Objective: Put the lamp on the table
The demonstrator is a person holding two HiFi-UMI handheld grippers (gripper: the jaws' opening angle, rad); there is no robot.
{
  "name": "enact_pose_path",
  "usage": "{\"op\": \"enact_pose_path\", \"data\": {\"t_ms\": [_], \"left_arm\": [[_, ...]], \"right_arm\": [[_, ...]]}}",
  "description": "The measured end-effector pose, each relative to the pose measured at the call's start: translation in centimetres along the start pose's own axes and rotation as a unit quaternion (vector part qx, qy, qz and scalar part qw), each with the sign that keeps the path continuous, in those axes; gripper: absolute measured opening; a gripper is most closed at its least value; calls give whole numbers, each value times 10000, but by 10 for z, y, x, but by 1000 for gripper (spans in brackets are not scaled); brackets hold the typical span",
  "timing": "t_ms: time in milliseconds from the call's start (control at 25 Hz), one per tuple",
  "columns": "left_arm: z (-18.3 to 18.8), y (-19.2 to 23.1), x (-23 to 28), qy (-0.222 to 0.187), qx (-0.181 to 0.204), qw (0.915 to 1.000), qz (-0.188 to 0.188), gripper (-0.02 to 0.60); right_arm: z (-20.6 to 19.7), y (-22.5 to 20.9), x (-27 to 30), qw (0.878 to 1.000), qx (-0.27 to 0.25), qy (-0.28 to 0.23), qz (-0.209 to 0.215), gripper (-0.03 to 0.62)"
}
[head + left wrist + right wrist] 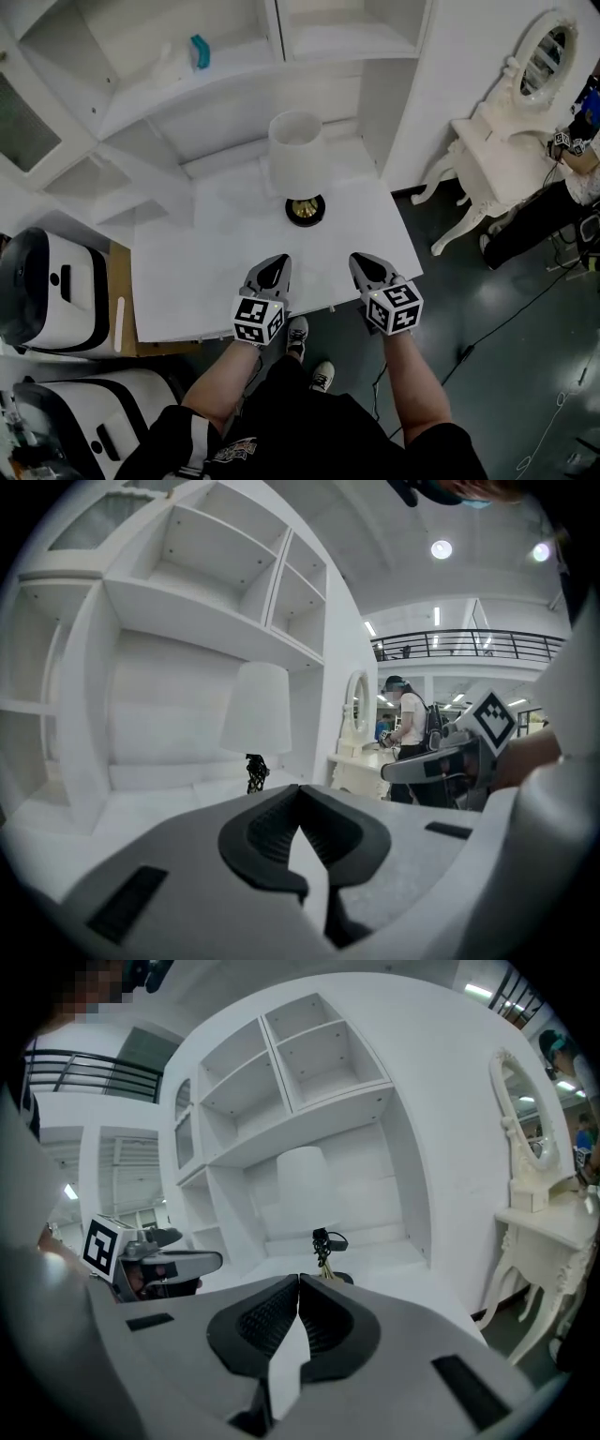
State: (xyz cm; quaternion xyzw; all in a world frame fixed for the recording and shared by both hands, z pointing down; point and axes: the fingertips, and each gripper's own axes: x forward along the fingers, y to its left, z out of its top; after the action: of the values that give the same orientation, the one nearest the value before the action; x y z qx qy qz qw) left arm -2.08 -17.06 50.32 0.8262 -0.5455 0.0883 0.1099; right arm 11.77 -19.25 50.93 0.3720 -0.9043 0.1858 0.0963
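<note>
The left gripper hangs over the near edge of the table, jaws clenched tip to tip with nothing between them. Just beside it, the right gripper is held the same way: jaws pressed together and empty, pointing across the tabletop.

Further out, at far left, white machines stand beside the table. Shelves rise behind it, with a small teal thing on one of them. The lamp stands upright on the table, toward its back and about midway across. Its white shade sits over a dark round base that rests flat on the top. Both grippers are well apart from it and neither touches it. At far right, off the table, stands a white dresser with an oval mirror, and another person is beside it.

As things lie, the placing looks done: the lamp is on the table and neither gripper holds it. The next move probably calls for little. The grippers should stay clear of the shade, since a knock there could tip the lamp. If it should sit more centrally, the base is the part to grip, not the shade.
</note>
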Motion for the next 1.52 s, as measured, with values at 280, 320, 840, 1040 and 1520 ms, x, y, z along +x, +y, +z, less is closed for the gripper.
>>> {"op": "enact_pose_path", "data": {"t_ms": [280,320,840,1040,1520], "left_arm": [[-10,-15,-57,96,-130,9996,233,6],[-12,-14,-63,118,-151,9995,266,6],[-26,4,-122,291,-205,9993,100,6],[-28,21,-141,276,-237,9993,-126,6],[-31,41,-165,214,-303,9972,-642,6]], "right_arm": [[-4,31,-24,9998,-24,-22,182,26],[-4,36,-25,9998,-29,-27,196,26],[-20,107,-27,9998,-44,-3,208,26],[-25,137,-24,10000,21,-46,1,26],[-38,182,-28,9984,185,-146,-514,25]]}}
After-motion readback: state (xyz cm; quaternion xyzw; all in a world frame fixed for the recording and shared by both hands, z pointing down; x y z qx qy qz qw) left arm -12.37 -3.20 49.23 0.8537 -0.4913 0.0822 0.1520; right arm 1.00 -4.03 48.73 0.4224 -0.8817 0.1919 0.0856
